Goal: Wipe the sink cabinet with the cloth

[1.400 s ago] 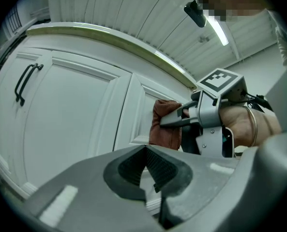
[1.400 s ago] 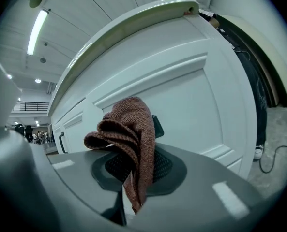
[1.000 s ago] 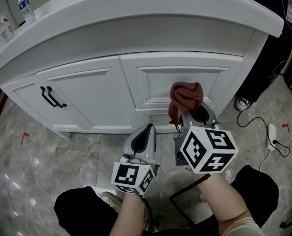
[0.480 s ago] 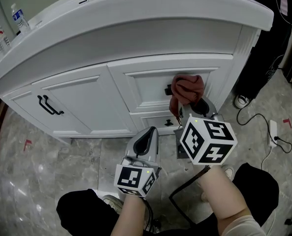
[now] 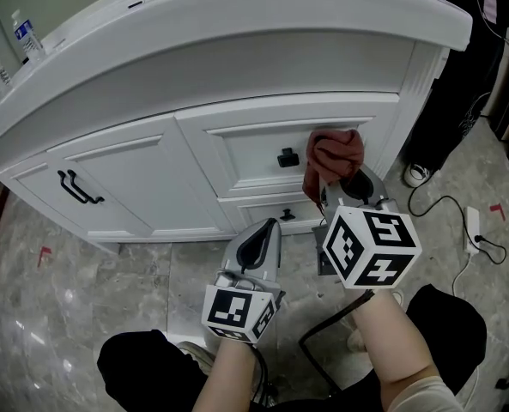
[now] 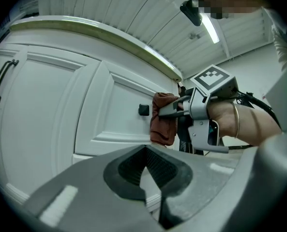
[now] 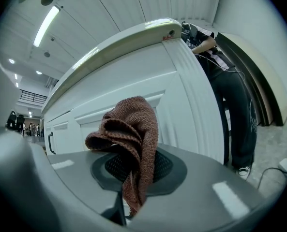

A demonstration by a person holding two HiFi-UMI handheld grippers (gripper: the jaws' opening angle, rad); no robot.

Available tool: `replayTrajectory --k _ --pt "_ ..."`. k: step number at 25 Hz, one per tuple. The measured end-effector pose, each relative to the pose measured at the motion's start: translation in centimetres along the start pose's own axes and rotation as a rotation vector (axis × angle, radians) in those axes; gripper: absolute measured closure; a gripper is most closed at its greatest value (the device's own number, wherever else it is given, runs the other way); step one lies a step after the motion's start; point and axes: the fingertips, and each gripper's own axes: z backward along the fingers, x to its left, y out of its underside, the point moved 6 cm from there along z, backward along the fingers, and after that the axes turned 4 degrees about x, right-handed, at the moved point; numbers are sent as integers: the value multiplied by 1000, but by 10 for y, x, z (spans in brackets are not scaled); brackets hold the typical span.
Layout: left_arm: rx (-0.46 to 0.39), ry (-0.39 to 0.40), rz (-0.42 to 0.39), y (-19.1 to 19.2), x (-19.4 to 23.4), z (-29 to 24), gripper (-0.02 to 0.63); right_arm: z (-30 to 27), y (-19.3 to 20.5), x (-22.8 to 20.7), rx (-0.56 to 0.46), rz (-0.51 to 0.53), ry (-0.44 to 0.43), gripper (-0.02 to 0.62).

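Head view down; gripper views face shared cabinet [image 5: 134, 178].

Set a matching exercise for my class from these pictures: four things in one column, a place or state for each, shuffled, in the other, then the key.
Column 1
1. cloth
2. left gripper
3. drawer knob
4. water bottle

Column 2
A. stands on the countertop, far left
B. clamped in the right gripper
C. black, on the upper drawer front
D. shut, nothing in it

Pairs: 1-B, 2-D, 3-C, 4-A
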Motion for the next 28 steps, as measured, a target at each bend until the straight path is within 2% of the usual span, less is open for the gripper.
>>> replayTrajectory --k 6,13,22,24,28 --pt "13 12 -14 2 -5 -6 606 10 -7 -22 -19 4 71 514" --pt "1 14 19 2 -4 -8 606 21 -8 -38 -14 -17 75 512" --pt "18 13 42 15 -3 -1 606 32 1 -59 -4 -53 146 514" --pt "18 0 44 16 2 3 604 31 8 -49 -11 -46 130 514" --pt "10 -39 57 14 18 13 606 13 39 -1 64 -57 -15 514"
